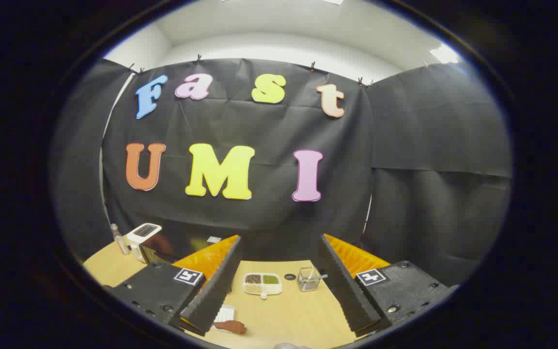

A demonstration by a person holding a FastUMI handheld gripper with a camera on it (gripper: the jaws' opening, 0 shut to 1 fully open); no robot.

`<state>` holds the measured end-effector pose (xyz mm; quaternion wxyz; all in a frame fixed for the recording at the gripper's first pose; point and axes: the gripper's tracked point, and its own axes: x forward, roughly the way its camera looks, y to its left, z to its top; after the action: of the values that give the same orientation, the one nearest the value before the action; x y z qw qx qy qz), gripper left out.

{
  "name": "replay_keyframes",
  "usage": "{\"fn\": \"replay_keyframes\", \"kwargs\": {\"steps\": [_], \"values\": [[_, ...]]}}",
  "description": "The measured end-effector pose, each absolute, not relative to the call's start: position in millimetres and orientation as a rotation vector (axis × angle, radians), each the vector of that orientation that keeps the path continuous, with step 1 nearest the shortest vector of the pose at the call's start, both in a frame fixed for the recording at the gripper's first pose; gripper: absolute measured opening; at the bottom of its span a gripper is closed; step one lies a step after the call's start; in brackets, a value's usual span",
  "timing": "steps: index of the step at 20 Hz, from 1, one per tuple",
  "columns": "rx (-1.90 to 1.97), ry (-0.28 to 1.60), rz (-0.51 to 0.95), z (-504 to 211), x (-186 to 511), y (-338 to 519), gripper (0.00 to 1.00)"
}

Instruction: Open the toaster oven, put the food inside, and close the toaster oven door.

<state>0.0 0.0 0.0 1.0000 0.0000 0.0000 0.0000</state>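
My gripper (279,320) hangs open above the wooden table (284,310), its two black fingers (213,286) spread wide with nothing between them. A brown piece of food (233,327) lies on a small white plate (224,314) right by the tip of the left finger. The white toaster oven (146,240) stands far off at the back of the table, beyond and left of the left finger, partly hidden by it. Its dark front faces the table; whether the door is open or shut I cannot tell.
A white divided dish (262,283) with dark and green fillings sits between the fingers, further ahead. Beside it stand a small clear cup (308,279) and a dark round lid (289,277). A small bottle (120,241) stands left of the oven.
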Motion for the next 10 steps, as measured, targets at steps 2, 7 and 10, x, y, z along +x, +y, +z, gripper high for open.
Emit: {"fn": "replay_keyframes", "kwargs": {"steps": [2, 7, 10], "values": [[0.0, 0.001, -0.005, -1.9, -1.8, 3.4, 1.0], [-0.02, 0.006, 0.002, -6.5, -1.8, 17.1, 1.0], [-0.023, 0.008, 0.005, -8.0, -0.5, 24.4, 1.0]]}}
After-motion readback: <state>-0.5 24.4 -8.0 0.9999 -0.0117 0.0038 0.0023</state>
